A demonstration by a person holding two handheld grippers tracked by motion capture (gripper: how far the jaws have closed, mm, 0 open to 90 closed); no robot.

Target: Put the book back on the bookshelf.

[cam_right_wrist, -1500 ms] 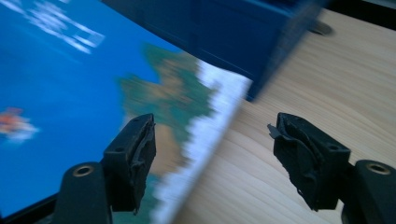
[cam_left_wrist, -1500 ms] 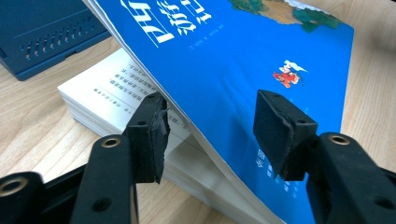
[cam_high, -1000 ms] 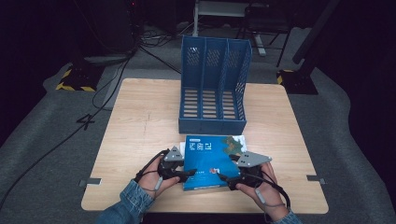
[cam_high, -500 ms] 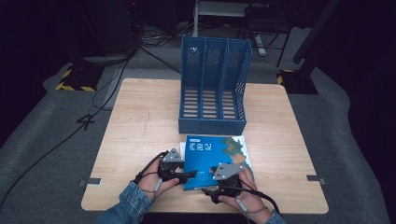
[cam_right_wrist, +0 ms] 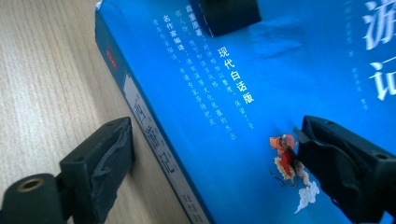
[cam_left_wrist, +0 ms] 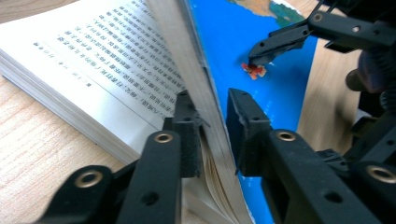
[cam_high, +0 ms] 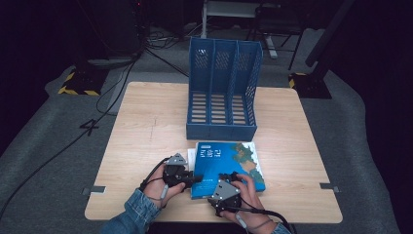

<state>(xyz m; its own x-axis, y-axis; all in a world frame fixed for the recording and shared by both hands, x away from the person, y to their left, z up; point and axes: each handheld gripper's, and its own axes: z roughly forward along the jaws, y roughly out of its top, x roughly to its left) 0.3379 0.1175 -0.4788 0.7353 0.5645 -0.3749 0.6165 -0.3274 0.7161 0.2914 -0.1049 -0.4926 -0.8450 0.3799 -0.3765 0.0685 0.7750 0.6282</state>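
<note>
A blue-covered book (cam_high: 229, 163) lies on the wooden table (cam_high: 146, 126) in front of a blue file rack (cam_high: 221, 92). My left gripper (cam_high: 192, 179) is at the book's left edge. In the left gripper view it (cam_left_wrist: 212, 107) is shut on the front cover and a wad of pages, raised off the open printed pages (cam_left_wrist: 93, 51). My right gripper (cam_high: 233, 178) is at the book's near edge. In the right gripper view it (cam_right_wrist: 212, 135) is open and straddles the spine edge of the book (cam_right_wrist: 261, 74), one jaw beside the spine and one over the cover.
The file rack has three upright compartments that face me, and it stands at the table's middle. Bare wood lies left and right of the book. Cables trail across the grey floor behind the table's left side.
My right gripper has moved left from the book's right side to its near edge, onto the cover. My left gripper has stayed at the book's left edge.
</note>
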